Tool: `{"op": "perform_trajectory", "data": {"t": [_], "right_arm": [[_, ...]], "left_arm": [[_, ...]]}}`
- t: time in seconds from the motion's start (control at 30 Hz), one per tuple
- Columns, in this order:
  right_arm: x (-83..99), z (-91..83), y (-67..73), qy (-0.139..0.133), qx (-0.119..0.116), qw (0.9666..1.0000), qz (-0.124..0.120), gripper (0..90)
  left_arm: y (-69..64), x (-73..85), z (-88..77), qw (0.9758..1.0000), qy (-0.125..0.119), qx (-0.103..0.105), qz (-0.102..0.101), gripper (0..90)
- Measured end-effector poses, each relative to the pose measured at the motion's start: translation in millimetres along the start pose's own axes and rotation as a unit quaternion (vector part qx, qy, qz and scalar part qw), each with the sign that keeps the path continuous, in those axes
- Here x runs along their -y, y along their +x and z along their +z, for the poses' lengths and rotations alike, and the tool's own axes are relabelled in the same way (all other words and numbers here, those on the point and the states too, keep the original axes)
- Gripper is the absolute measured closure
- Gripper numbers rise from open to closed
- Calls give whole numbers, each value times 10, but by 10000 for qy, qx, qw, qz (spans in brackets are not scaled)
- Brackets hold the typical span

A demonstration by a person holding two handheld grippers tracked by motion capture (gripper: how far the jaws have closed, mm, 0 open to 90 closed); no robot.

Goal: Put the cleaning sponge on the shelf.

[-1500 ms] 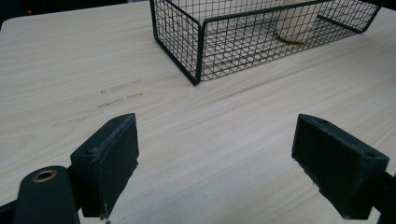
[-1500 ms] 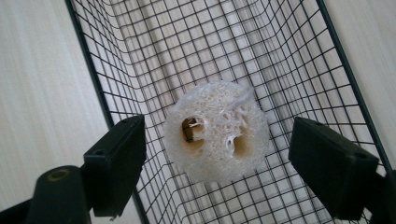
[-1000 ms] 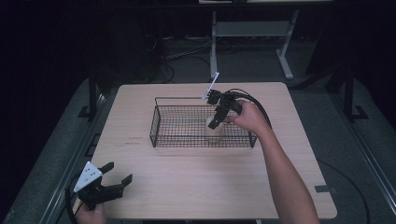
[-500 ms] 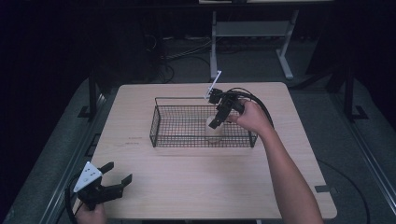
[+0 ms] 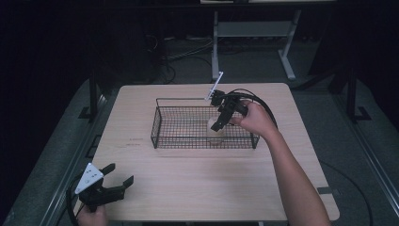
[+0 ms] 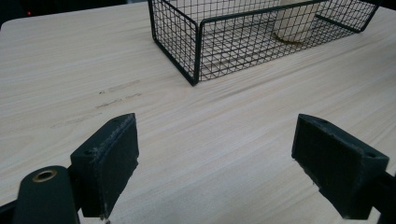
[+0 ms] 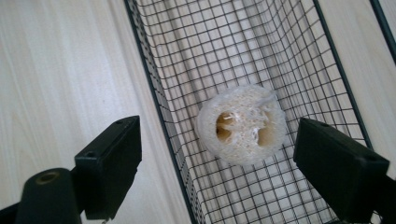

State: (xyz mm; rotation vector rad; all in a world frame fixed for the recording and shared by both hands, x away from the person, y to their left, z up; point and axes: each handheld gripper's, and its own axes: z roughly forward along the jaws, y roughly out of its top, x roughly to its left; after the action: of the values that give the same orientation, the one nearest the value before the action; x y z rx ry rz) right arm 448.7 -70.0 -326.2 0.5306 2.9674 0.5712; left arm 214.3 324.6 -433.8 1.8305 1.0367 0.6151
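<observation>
Right gripper view looks straight down on a loofah sponge (image 7: 241, 124) standing on end on the floor of the black wire basket (image 7: 299, 56), close to the basket's long side wall. The right gripper (image 7: 217, 161) hangs above it, its fingers (image 7: 109, 161) having just spread wide apart, clear of the sponge, so the loofah looks released. To finish the release cleanly, I would lift straight up until the fingers clear the rim, since one of them hangs outside the wire wall and a sideways pull could snag it. In the high view the left gripper (image 5: 112, 186) waits with fingers apart over the near-left tabletop (image 5: 197, 188), holding nothing.
</observation>
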Motion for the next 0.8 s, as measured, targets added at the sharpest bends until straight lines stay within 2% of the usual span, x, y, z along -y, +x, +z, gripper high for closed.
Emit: {"op": "perform_trajectory", "data": {"t": [0.23,0.37,0.8], "right_arm": [[-23,-27,117,72,-73,9998,-163,149],[-25,-32,167,121,-36,9996,-246,148],[73,-36,251,98,-87,9996,-256,149]], "left_arm": [[2,-1,0,10000,3,-1,6,139],[1,-1,2,10000,9,3,12,139],[1,-2,3,10000,12,6,30,139]]}}
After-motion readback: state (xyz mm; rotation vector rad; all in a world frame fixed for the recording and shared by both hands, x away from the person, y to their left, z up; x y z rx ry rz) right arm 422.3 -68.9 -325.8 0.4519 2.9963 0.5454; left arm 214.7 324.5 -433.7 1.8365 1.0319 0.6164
